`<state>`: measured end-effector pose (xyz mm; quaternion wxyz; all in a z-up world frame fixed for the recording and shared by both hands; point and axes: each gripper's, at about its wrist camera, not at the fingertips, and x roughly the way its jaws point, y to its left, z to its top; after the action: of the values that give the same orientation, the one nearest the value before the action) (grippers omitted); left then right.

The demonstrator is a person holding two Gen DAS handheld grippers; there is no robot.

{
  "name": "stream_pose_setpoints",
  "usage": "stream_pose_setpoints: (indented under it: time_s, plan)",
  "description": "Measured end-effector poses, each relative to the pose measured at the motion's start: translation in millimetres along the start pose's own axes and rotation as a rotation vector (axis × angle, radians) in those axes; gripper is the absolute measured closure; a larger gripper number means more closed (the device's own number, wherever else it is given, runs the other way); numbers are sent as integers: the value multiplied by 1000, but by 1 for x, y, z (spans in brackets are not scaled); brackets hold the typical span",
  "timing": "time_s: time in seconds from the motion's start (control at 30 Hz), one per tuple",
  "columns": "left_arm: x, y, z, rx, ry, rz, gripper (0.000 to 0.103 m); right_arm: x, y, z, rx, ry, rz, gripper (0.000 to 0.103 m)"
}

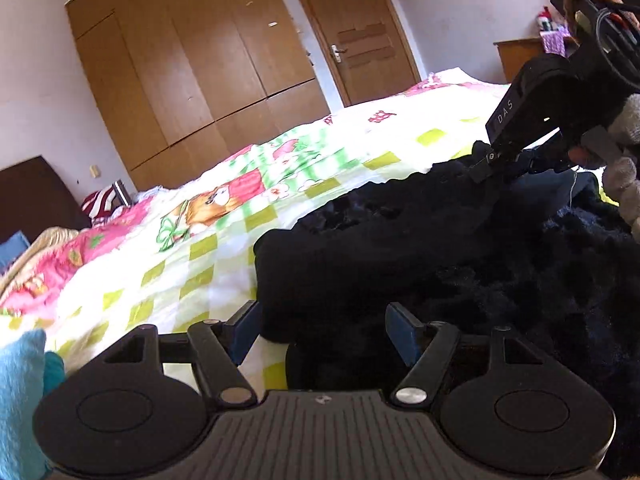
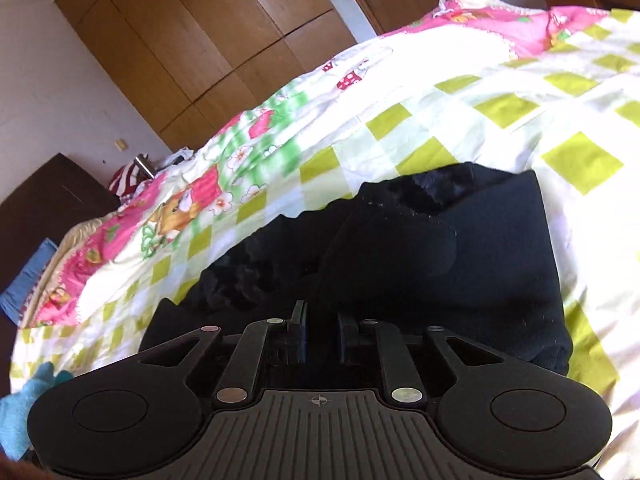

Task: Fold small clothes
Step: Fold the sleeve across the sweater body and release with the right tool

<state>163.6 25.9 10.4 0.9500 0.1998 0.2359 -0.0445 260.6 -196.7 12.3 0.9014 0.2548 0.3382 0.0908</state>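
Dark garment point(image 2: 440, 264) lies spread on the bed point(image 2: 500, 92), over a quilt of white and lime-green squares with pink cartoon patches. Fabric near-black, possibly navy; fuzzy, fleecy texture in places, smoother panels elsewhere. One flap folded across in the right wrist view, straight edge toward the right. Exact type of clothing cannot be told.

Left gripper point(image 1: 324, 332): fingers wide apart, blue pads visible, a rounded end of the garment sitting between them. No clamping seen.

Right gripper point(image 2: 320, 336): fingers drawn close, narrow gap between the pads, low over the garment's near edge. Whether cloth is pinched in that gap cannot be told; all dark there. In the left wrist view the same gripper point(image 1: 500, 160) shows at upper right, tips down at the garment's far edge, contact likely but unclear.

Surroundings: wooden wardrobe point(image 1: 192, 72) and a wooden door point(image 1: 360, 36) behind the bed. Turquoise cloth point(image 1: 20, 400) at the lower left. Red-and-white striped item point(image 1: 100, 200) near the dark headboard point(image 1: 36, 196).
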Motion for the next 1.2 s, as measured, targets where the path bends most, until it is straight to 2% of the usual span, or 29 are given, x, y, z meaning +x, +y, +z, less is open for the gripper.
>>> stream_pose_setpoints:
  time_s: [0.07, 0.2, 0.3, 0.5, 0.6, 0.7, 0.73, 0.77, 0.8, 0.83, 0.87, 0.97, 1.07, 1.1, 1.17, 1.2]
  plan:
    - [5, -3, 7, 9, 8, -7, 22, -5, -11, -1, 18, -10, 14, 74]
    - [18, -1, 14, -18, 36, -7, 22, -9, -27, 5, 88, -32, 34, 70]
    - [28, -1, 13, -8, 56, 4, 22, -15, -39, 10, 152, -59, 23, 59]
    - [33, -2, 10, -36, 65, -10, 22, -29, -42, 7, 181, -60, -35, 55]
    - [29, -4, 8, -33, 55, -19, 22, -41, -45, 1, 225, -72, -8, 53]
    - [26, -7, 7, -8, 43, -25, 22, -45, -45, -3, 228, -76, 1, 42]
    - [27, -8, 7, -4, 43, -26, 22, -41, -46, -3, 227, -71, -9, 43]
    - [27, -8, 7, -4, 46, -26, 22, -37, -47, -4, 235, -72, -41, 49]
    - [27, -8, 7, -7, 48, -26, 22, -33, -48, -3, 240, -70, -60, 61]
    - [26, -7, 8, -11, 49, -26, 22, -29, -50, -2, 255, -61, -75, 87]
    - [26, -6, 9, -16, 48, -27, 22, -24, -54, 1, 285, -45, -74, 91]
    - [23, -2, 14, -17, 39, -27, 22, -27, -46, 14, 275, -64, -27, 94]
    - [18, 4, 23, -36, -1, -11, 22, -55, -21, 31, 175, -176, 96, 94]
    - [16, 7, 27, -53, -9, -15, 22, -61, -19, 33, 165, -199, 109, 94]
    - [19, 8, 30, -85, -10, -33, 21, -61, -24, 35, 141, -216, 62, 94]
    - [23, 6, 29, -88, 1, -42, 21, -53, -31, 35, 124, -192, 15, 94]
